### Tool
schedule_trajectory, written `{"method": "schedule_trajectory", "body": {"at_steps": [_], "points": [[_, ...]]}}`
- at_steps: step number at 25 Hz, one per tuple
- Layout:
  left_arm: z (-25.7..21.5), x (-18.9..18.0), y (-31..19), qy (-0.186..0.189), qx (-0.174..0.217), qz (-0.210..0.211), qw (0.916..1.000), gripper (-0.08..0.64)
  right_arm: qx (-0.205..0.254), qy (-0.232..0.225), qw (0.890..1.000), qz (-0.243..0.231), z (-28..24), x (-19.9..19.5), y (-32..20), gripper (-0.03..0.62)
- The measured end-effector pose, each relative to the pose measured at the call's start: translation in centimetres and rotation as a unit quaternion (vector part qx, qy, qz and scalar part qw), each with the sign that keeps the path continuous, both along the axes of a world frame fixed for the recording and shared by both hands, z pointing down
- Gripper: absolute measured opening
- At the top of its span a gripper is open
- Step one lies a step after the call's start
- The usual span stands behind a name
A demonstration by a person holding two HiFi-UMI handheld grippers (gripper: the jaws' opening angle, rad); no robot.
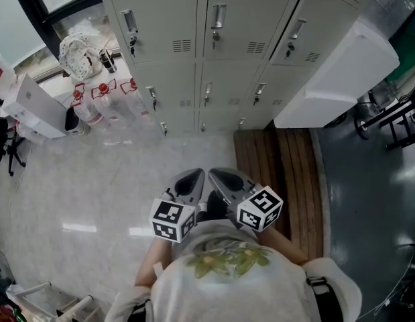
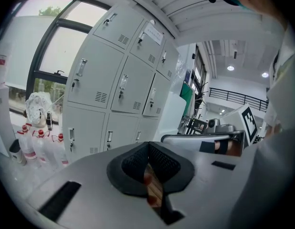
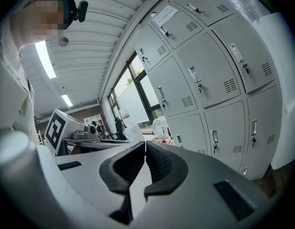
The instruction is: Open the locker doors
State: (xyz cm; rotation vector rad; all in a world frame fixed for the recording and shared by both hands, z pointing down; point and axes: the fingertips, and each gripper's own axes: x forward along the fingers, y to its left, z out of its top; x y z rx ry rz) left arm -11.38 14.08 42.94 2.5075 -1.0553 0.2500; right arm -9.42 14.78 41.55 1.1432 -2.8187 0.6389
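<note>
Left gripper [image 1: 188, 180], right gripper [image 1: 224, 178]: jaws together, empty, parked side by side pre-reach; locker doors [image 1: 235, 19] well ahead, apparently all closed

We see bright daylight from the window [image 2: 56, 51], ceiling strip lights [image 3: 45, 58], glare on the floor [image 1: 78, 228], and fisheye bending at dark edges.
</note>
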Motion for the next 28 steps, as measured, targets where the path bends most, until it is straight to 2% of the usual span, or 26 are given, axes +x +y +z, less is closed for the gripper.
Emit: {"method": "schedule_trajectory", "body": {"at_steps": [7, 15, 23, 28], "points": [[0.5, -1.6, -0.4, 0.001, -0.011, -0.027, 0.9996, 0.031, -0.012, -0.001, 1.0, -0.028, 0.6, -1.6, -0.5, 0.032], [1.6, -4.3, -2.3, -0.016, -0.022, -0.064, 0.9976, 0.031, -0.03, 0.001, 0.998, -0.055, 2.4, -3.7, -2.9, 0.032], [1.9, -8.7, -5.9, -0.035, -0.029, -0.099, 0.9941, 0.031, -0.031, -0.018, 0.996, -0.085, 2.1, -7.8, -7.6, 0.032], [3.0, -11.1, -8.4, -0.038, -0.045, -0.111, 0.9921, 0.031, -0.041, -0.008, 0.994, -0.098, 3.1, -10.2, -10.6, 0.032]]}}
